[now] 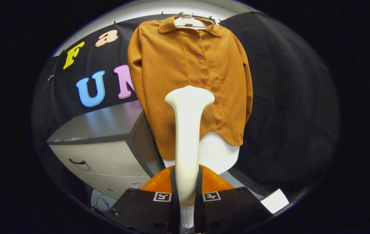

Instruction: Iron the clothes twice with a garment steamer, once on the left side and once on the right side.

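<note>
Gripper [186, 195] fingers are closed on the white handle of the garment steamer [187, 130], one finger pressing each side; the steamer stands upright between them, with its flared head raised in front of the shirt. The shirt [185, 74], rust-orange and buttoned, hangs on a white hanger [187, 20] against the booth's black wall. The steamer head sits low on the shirt's front, near the button line, just to the side of the lower buttons; whether it touches the cloth cannot be told. Judgement: a pass is in hand or about to begin, and which side cannot be told. The next move calls for carrying the head squarely onto one side panel and running it along the fabric. A grey cabinet [107, 146] with closed drawers stands beside the shirt; its contents are hidden.
</note>
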A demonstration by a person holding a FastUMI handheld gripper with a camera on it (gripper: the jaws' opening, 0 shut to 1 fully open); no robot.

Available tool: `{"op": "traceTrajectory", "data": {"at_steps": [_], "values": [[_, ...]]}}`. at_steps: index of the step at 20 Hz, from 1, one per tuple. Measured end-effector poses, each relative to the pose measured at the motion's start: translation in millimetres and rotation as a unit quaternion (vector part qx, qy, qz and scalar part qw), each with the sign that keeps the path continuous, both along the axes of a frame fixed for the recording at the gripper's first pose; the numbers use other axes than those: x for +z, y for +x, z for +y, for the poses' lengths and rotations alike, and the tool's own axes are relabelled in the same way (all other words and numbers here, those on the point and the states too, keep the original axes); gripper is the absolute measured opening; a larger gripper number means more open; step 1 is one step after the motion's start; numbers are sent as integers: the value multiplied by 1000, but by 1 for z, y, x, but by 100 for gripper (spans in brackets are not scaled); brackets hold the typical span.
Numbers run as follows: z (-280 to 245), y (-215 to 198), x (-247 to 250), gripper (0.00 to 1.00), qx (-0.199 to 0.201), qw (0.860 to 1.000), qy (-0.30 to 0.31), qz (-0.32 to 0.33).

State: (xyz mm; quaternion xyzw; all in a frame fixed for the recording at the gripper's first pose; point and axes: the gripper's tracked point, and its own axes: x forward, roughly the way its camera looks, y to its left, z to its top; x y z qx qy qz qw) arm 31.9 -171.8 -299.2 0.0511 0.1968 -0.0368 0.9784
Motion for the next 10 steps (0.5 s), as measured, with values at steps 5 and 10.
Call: {"op": "traceTrajectory", "data": {"at_steps": [5,10], "values": [[-8,16,96,20,-1,995,-11,-97],[-9,22,174,19,4,986,-8,-167]]}}
